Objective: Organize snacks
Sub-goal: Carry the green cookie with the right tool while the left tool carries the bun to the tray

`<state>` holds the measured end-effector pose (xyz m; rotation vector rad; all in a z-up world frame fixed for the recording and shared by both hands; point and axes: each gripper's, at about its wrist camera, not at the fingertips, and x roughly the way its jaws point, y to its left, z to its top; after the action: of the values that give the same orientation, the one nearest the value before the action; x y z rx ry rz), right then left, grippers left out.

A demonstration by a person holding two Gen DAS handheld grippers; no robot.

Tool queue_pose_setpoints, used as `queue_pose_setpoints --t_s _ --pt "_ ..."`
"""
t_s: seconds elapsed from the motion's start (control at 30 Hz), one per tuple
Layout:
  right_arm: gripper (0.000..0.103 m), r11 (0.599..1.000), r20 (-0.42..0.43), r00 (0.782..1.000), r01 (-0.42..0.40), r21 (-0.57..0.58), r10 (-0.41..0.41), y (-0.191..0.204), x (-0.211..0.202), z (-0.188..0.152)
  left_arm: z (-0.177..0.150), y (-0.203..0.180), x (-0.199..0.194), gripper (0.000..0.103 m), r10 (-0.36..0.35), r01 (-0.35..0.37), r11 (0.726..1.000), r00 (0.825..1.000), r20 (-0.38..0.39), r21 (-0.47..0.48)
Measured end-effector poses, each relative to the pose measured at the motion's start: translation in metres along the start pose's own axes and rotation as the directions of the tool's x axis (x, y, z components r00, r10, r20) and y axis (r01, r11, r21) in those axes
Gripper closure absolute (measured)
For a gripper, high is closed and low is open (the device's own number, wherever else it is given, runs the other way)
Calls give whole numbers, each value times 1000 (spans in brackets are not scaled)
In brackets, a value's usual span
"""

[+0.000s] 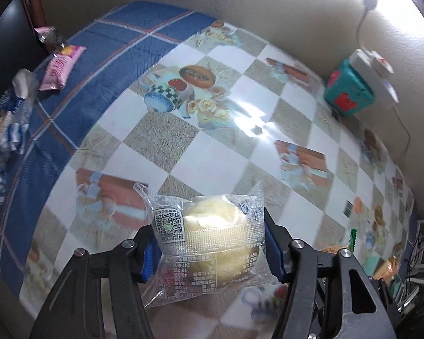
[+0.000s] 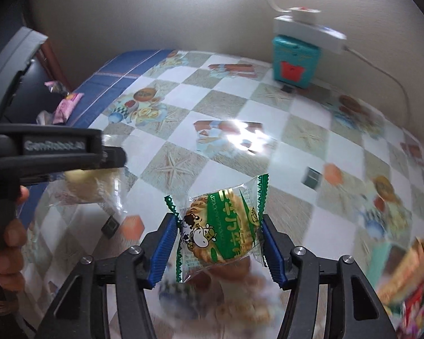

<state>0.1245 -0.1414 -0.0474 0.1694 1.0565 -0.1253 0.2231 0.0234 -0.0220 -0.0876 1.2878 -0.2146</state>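
Over the table [image 1: 268,130], both grippers are carrying a snack each. Left gripper [image 1: 212,243] has its blue-padded fingers [image 1: 148,260] pinching a clear-wrapped bun [image 1: 212,226] from both sides, held up off the checkered oilcloth. Wrapper has a QR code and some print, but it's upside down and too small for me to read. Right gripper [image 2: 219,243] is doing the same with a cracker [image 2: 220,231] in a green-edged packet with a cartoon cow on it, fingers [image 2: 164,248] squeezed against the packet's sides, also up in the air.

From the right wrist view you can see the left gripper [image 2: 56,152] from the side at the left edge, with the person's hand [image 2: 8,243] on the grip, partly cut off by the frame. The bun [image 2: 82,178] under it is just a pale blur there.

Far left, on the blue plaid cloth [image 1: 113,50], there's a pink snack pack [image 1: 59,67], and a blue-white bag [image 1: 5,124] chopped off by the lens edge. A teal box [image 1: 347,90] sits by the wall with a white power strip [image 1: 373,76] on top. Bottom right of the right view is a smear of colourful packets [image 2: 404,276], way too blurry to tell what they are.
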Motion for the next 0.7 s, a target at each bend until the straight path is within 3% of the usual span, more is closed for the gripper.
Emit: queue_pose_setpoints --t_s 0.23,0.7 --pt "42 991 60 998 -6 135 -2 -17 -59 -27 -34 -21 -59 40 -11 9 999 999 42 31" --pt "41 921 139 983 56 386 -118 -78 -151 -102 -119 -93 -101 40 -79 68 991 992 95 119"
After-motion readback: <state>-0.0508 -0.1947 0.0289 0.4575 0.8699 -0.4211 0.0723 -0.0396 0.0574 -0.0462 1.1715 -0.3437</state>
